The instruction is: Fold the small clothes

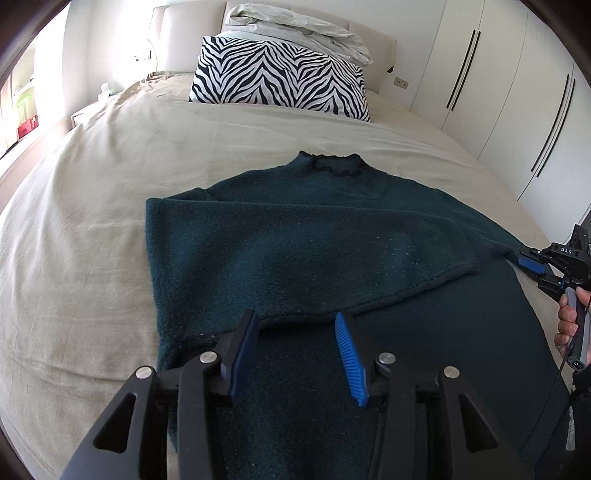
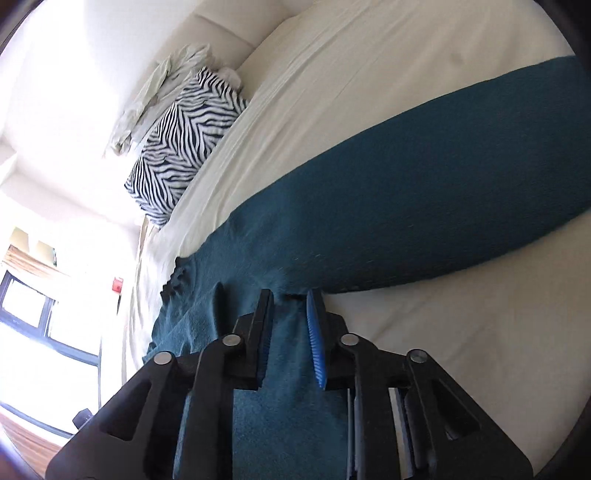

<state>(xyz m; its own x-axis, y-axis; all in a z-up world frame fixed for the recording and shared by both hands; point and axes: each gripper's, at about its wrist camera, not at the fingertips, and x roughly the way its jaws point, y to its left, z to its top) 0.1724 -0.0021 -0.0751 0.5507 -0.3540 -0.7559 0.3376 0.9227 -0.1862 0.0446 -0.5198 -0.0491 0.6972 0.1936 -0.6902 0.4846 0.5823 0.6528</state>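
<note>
A dark teal sweater (image 1: 332, 236) is laid flat on a beige bedsheet (image 1: 92, 229), with its ruffled collar (image 1: 334, 164) turned toward the head of the bed. 1 sleeve (image 1: 295, 258) is seen folded across the body of the garment, its cuff end reaching toward the lower left edge. A 2nd sleeve (image 2: 424, 177) is shown in the right wrist view stretched straight out over the sheet.

The left gripper (image 1: 299, 343) is held above the lower part of the sweater, near the edge of the folded sleeve; its jaws stand apart and nothing is gripped between them. The right gripper (image 2: 290, 321) is positioned over the sweater where the outstretched sleeve joins the body; its jaws are parted a little, and teal fabric lies in the gap, though no pressing of the pads on it can be made out. In the left wrist view this gripper is seen at the sweater's right edge, held by a hand (image 1: 569, 321).

A zebra-print pillow (image 1: 280, 79) and crumpled pale bedding (image 1: 295, 29) are seen at the headboard.
</note>
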